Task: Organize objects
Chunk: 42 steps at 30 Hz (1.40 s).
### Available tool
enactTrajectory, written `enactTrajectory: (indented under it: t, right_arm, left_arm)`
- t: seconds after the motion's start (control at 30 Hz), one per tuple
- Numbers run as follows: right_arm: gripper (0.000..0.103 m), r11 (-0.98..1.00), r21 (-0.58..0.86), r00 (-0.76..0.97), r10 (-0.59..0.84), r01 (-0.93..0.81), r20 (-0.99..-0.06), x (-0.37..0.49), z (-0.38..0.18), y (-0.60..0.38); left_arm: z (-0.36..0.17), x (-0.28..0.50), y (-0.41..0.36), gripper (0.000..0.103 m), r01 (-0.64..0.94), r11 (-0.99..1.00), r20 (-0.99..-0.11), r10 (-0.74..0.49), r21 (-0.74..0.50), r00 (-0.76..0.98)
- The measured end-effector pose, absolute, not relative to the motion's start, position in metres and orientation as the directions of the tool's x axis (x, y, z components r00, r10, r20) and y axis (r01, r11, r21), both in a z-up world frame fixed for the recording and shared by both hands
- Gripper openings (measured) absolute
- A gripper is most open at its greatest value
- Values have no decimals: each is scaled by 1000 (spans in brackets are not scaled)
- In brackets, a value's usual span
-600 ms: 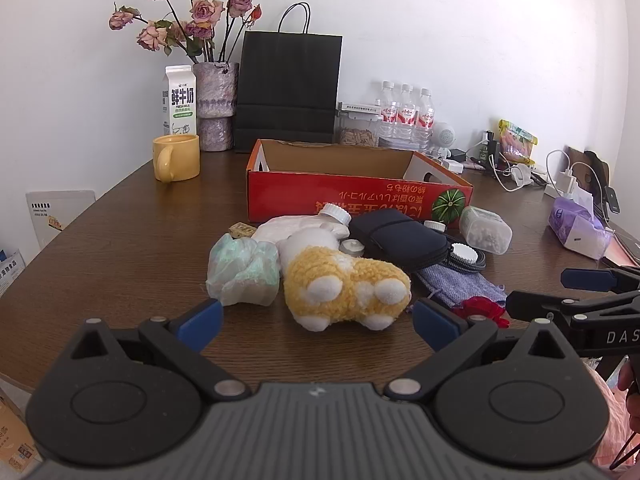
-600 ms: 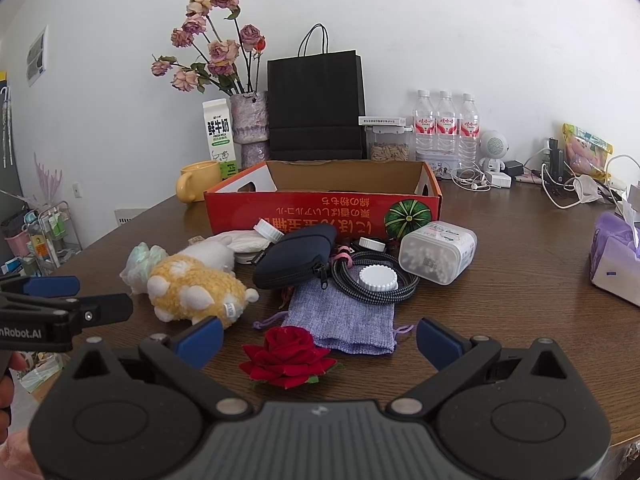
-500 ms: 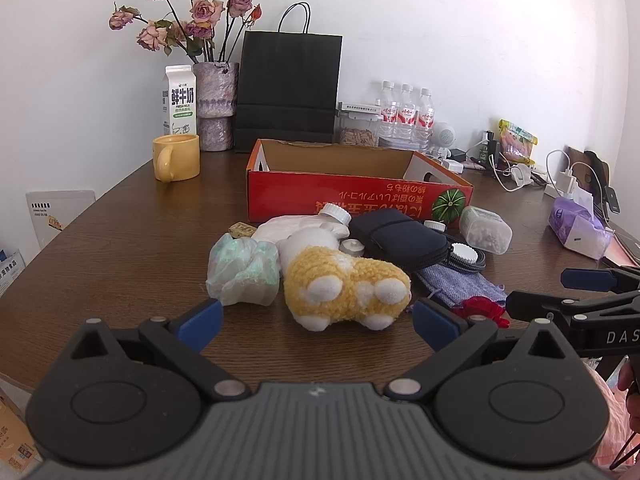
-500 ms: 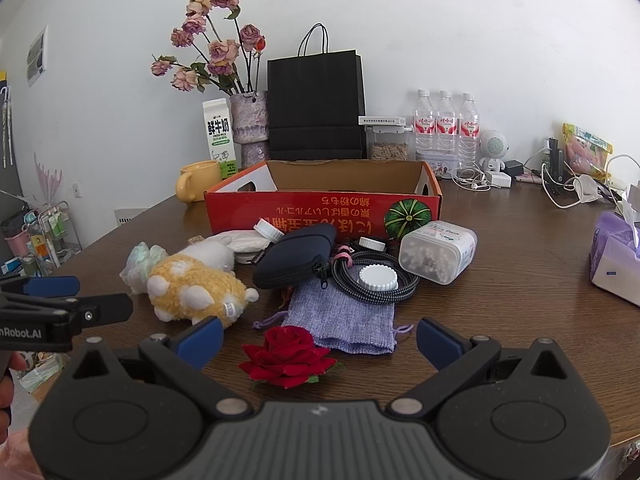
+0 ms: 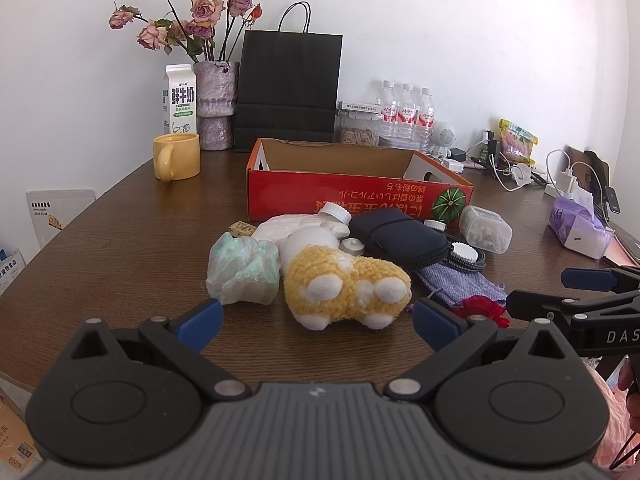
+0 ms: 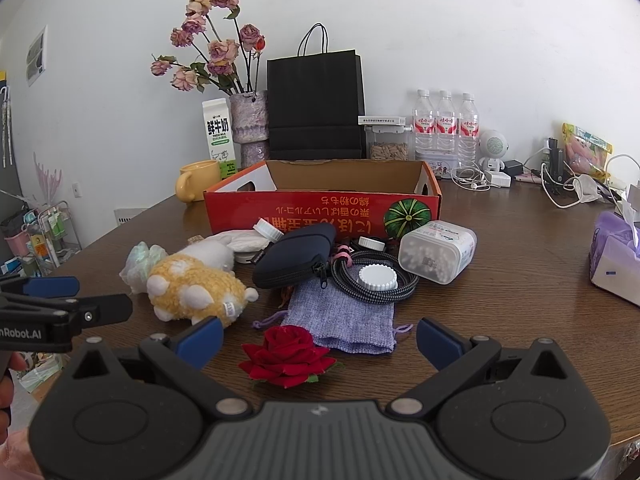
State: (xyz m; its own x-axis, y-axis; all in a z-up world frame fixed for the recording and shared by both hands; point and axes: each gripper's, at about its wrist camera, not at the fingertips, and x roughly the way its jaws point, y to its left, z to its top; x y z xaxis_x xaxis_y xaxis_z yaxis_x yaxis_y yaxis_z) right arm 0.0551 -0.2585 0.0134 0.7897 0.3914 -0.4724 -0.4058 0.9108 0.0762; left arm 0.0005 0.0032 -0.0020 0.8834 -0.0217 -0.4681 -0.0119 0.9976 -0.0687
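A pile of loose items lies in front of an open red cardboard box. Nearest my left gripper is a yellow plush toy, with a crumpled plastic bag to its left. Its jaws stand open and hold nothing. My right gripper is also open, just short of a red fabric rose and a blue-grey cloth pouch. Behind lie a black zip case, a coiled cable with a white lid and a clear tub.
At the back stand a yellow mug, a milk carton, a vase of dried roses, a black paper bag and three water bottles. A purple tissue pack sits at the right, chargers and cables behind it.
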Motion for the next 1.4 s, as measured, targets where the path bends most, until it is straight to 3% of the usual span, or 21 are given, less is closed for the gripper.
enactTrajectory:
  t: [1.4]
  right_arm:
    - [103,911,76,788,391,-406,-476,57,10,-258]
  left_arm:
    - [-3,-1,4,103,-12,997,-469,-22,-70,883]
